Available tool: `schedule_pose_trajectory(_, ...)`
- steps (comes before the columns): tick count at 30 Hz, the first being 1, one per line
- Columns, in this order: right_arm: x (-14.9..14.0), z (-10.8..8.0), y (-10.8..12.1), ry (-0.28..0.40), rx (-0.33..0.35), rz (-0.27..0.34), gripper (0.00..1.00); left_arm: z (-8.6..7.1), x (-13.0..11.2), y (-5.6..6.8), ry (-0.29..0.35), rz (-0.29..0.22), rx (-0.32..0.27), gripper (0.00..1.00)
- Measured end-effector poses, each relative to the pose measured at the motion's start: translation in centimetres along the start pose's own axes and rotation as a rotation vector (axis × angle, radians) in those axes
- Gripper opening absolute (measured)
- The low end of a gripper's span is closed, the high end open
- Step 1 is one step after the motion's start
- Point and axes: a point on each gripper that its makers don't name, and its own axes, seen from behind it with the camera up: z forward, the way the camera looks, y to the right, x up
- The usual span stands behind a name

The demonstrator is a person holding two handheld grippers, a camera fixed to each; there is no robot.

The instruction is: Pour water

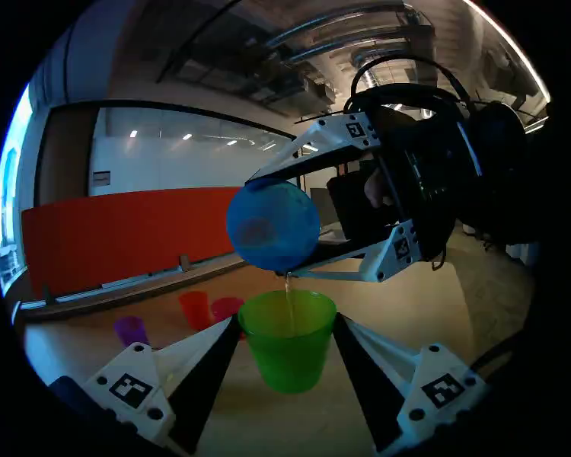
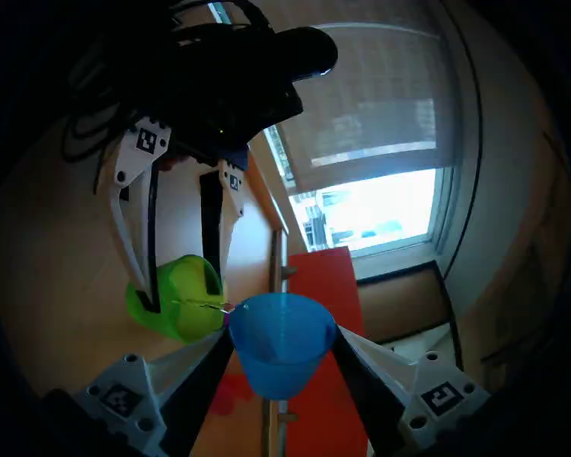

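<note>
While the right gripper pinches the blue cup, tipped above the green cup — left gripper closed round that — we've water trickling in; thin plastic prob. flexes, so hold mid-wall, gently.

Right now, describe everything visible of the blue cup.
The blue cup looks like translucent plastic, tapered, with a plain rim. The right gripper clamps it between both fingers, tipped on its side above the green cup. A thin yellowish stream runs from its rim into that cup.
</note>
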Motion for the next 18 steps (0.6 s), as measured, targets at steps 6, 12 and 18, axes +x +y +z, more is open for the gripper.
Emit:
schedule_pose_trajectory(6, 0.04, -0.13, 0.04, -0.001, -0.001, -0.006, 0.91, 0.01, 0.11, 0.11, 0.001, 0.002, -0.002, 0.87)
schedule_pose_trajectory(12, 0.05, -0.29, 0.08, -0.002, -0.001, -0.017, 0.91, 0.03, 0.18, 0.23, 0.002, 0.002, -0.004, 0.87)
schedule_pose_trajectory(18, -0.04, -0.41, 0.13, -0.004, -0.001, -0.029, 0.91, 0.10, 0.22, 0.37, 0.002, 0.004, -0.005, 0.87)
